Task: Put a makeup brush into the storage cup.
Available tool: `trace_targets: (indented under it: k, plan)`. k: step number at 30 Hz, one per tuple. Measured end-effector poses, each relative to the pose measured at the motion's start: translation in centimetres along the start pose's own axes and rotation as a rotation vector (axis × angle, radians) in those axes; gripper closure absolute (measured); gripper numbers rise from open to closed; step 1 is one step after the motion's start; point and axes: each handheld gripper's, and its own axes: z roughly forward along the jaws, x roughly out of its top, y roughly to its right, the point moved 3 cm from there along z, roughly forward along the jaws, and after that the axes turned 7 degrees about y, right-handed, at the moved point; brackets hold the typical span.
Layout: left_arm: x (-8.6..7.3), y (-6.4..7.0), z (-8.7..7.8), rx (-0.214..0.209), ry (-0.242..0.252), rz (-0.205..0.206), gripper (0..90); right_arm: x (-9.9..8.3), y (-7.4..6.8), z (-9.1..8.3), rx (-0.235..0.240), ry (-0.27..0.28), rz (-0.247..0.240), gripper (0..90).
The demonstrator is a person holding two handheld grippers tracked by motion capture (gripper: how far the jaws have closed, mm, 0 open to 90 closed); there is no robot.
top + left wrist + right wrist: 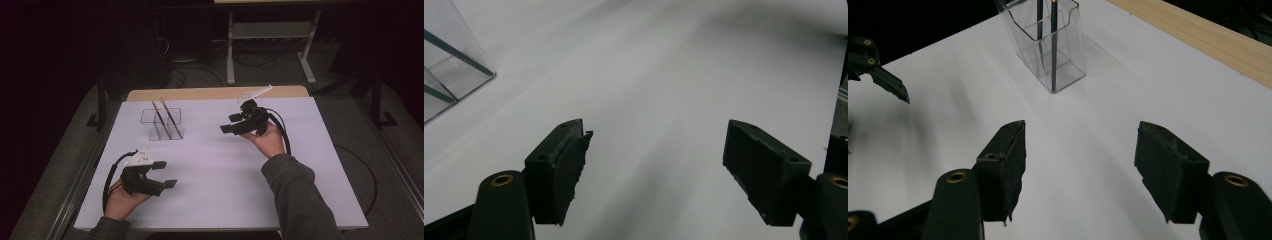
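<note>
A clear plastic holder (162, 124) stands at the back left of the white table (220, 170) with two thin sticks (167, 118) leaning in it. In the right gripper view the holder (1050, 42) sits ahead of the jaws, its sticks (1053, 40) dark. My left gripper (166, 174) is open near the front left, nothing between its jaws. My right gripper (227, 124) is open right of the holder, held above the table and pointing left. In the left gripper view the gripper (655, 165) faces bare table, the holder (449, 60) at upper left. The right gripper (1079, 167) holds nothing.
A bare wooden strip (215, 93) runs along the table's far edge. Beyond it a white metal stand (270, 45) and cables lie on the dark floor. A cable (360, 170) trails off the table's right side.
</note>
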Motion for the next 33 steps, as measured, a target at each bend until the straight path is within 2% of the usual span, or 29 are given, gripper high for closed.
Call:
trace_targets:
  k: [5, 9, 12, 16, 22, 29, 33]
  plan:
    - [0.0, 0.2, 0.0, 0.016, 0.007, 0.010, 23.0, -1.0, 0.3, -1.3, -0.015, 0.016, 0.017, 34.3]
    - [0.0, 0.3, 0.0, 0.034, 0.021, -0.010, 21.4, -1.9, 0.4, -2.2, -0.027, 0.022, 0.022, 33.0]
    - [0.1, 0.3, -0.1, 0.046, 0.024, -0.008, 19.9, -2.6, 0.5, -2.8, -0.037, 0.026, 0.020, 31.7]
    - [0.1, 0.5, -0.2, 0.073, 0.042, -0.009, 16.1, -3.4, 0.3, -3.4, -0.047, 0.021, 0.023, 29.9]
    - [0.0, 0.7, -0.3, 0.100, 0.049, -0.016, 15.6, -4.3, 0.1, -4.3, -0.052, 0.035, 0.021, 27.4]
    - [-0.3, 0.9, -0.8, 0.127, 0.059, 0.002, 15.6, -5.2, -0.3, -5.0, -0.069, 0.051, 0.018, 23.4]
    - [-0.6, 1.2, -0.9, 0.146, 0.067, -0.007, 15.6, -5.7, -0.6, -5.5, -0.078, 0.062, 0.012, 23.2]
